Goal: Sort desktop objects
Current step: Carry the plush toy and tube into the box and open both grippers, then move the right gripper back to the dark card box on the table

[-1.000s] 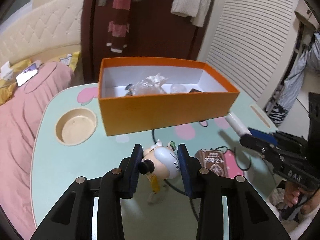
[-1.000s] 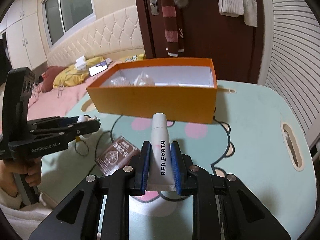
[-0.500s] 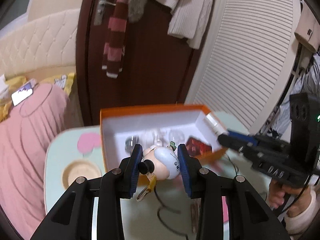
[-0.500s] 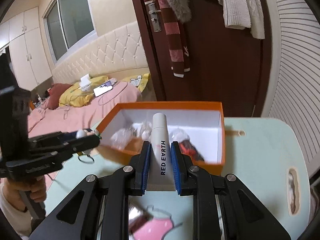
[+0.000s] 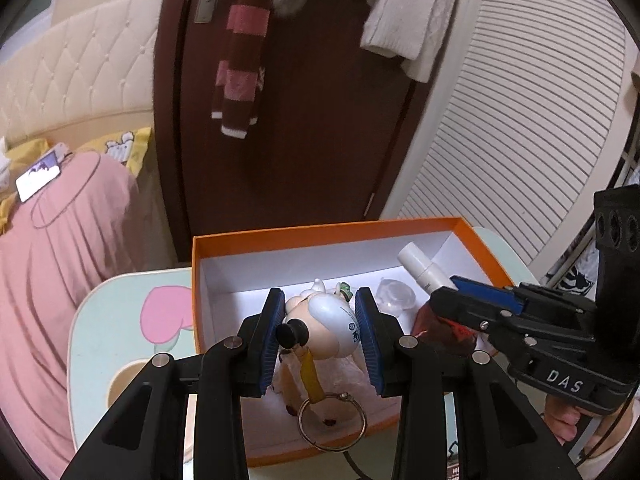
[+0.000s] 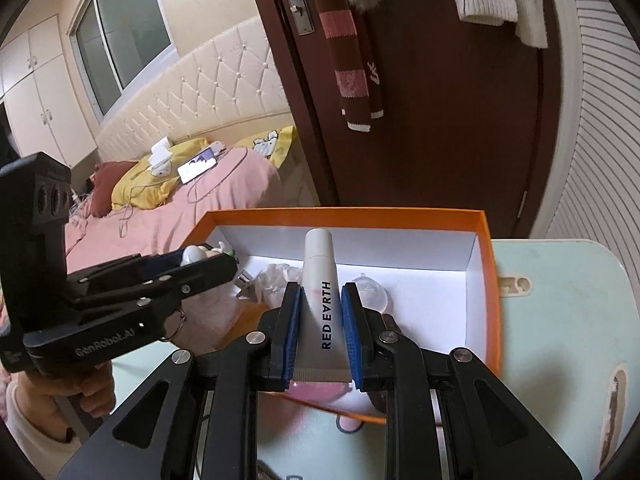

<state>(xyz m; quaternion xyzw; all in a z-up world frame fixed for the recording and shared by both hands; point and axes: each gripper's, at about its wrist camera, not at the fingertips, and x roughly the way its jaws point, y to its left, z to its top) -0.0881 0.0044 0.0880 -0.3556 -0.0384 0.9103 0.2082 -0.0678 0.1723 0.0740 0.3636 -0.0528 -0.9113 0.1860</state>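
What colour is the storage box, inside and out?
The box is orange outside, white inside; clearest in the right wrist view.

Dim, warm room light around me; the white floor of my orange box (image 5: 472,248) glares; fisheye edges bend and darken.

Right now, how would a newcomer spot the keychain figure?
Find the orange box on the table. Above its open top, the left gripper clamps the figure. Unlike the white tube in the right gripper, it is round-bodied, with a metal ring dangling.
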